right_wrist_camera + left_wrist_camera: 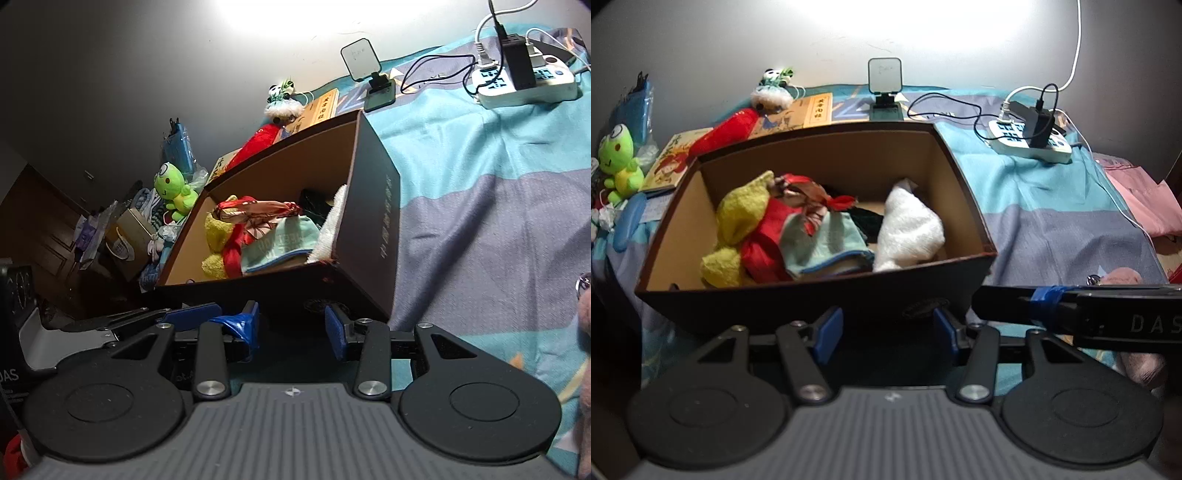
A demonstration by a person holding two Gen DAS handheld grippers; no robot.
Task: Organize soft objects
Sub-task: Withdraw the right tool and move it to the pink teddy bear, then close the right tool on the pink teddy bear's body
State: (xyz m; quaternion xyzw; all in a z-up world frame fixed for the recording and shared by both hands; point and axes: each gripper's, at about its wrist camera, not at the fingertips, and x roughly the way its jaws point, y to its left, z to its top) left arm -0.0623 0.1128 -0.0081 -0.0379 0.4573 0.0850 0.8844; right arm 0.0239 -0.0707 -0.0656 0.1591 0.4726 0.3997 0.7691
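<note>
Your left gripper (886,332) hangs released, jaws apart with nothing between them, just before the near wall of the dark cardboard box (798,295); your right gripper (291,332) is likewise spread and empty, low at the box's near corner; inside the box, ahead of both tools, lie the yellow plush (742,214), a red cloth (768,240), a pale blue pouch (827,243) and a white plush (908,232); a green frog toy (618,158) sits outside, well to the left on the striped bedspread (1052,221).
</note>
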